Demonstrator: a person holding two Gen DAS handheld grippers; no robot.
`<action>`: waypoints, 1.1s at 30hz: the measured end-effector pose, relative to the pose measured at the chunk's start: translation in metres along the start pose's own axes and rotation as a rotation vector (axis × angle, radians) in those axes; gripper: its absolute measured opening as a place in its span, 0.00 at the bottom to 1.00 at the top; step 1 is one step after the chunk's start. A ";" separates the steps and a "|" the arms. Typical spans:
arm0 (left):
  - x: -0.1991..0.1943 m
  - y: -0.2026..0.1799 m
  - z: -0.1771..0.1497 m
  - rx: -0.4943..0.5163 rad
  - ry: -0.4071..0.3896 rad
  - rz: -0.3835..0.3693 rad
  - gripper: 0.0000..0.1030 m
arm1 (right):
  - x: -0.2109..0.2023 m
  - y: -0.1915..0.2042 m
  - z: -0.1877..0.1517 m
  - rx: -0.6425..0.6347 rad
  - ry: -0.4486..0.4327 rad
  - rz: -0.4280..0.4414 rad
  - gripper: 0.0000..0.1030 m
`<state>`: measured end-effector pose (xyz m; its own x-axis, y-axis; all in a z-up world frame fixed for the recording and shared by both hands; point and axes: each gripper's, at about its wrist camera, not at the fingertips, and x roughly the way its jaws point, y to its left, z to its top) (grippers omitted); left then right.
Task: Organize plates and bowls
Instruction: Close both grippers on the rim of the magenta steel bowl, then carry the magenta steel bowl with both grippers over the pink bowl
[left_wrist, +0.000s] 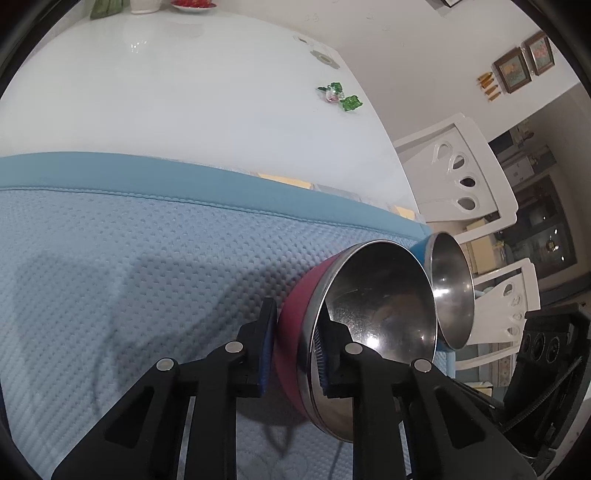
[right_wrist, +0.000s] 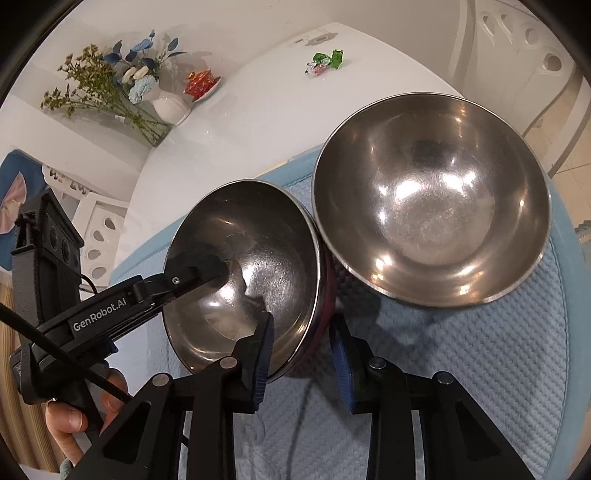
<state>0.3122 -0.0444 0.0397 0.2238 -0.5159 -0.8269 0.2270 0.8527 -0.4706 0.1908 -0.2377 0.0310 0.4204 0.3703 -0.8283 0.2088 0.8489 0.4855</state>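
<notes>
A steel bowl with a dark red outside is tilted on the light blue mat. My left gripper is shut on its rim, one finger inside, one on the red wall; it shows in the right wrist view. A steel bowl with a blue outside sits just behind, touching the red bowl. My right gripper straddles the red bowl's rim, its jaws apart with a gap to the right pad.
The mat lies on a white table. Green sweet wrappers, a vase of flowers and a red dish stand at the back. White chairs stand beside the table.
</notes>
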 end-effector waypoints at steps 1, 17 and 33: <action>-0.001 -0.001 -0.001 0.003 -0.001 0.003 0.16 | -0.003 0.001 -0.002 -0.002 0.001 -0.002 0.29; -0.084 -0.030 -0.046 0.049 -0.111 0.032 0.16 | -0.069 0.040 -0.037 -0.064 -0.031 0.021 0.29; -0.163 -0.068 -0.162 0.098 -0.162 0.086 0.16 | -0.161 0.066 -0.123 -0.168 -0.064 0.026 0.29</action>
<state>0.1070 -0.0046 0.1570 0.3944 -0.4547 -0.7986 0.2895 0.8862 -0.3616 0.0284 -0.1949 0.1625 0.4803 0.3730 -0.7939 0.0488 0.8923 0.4488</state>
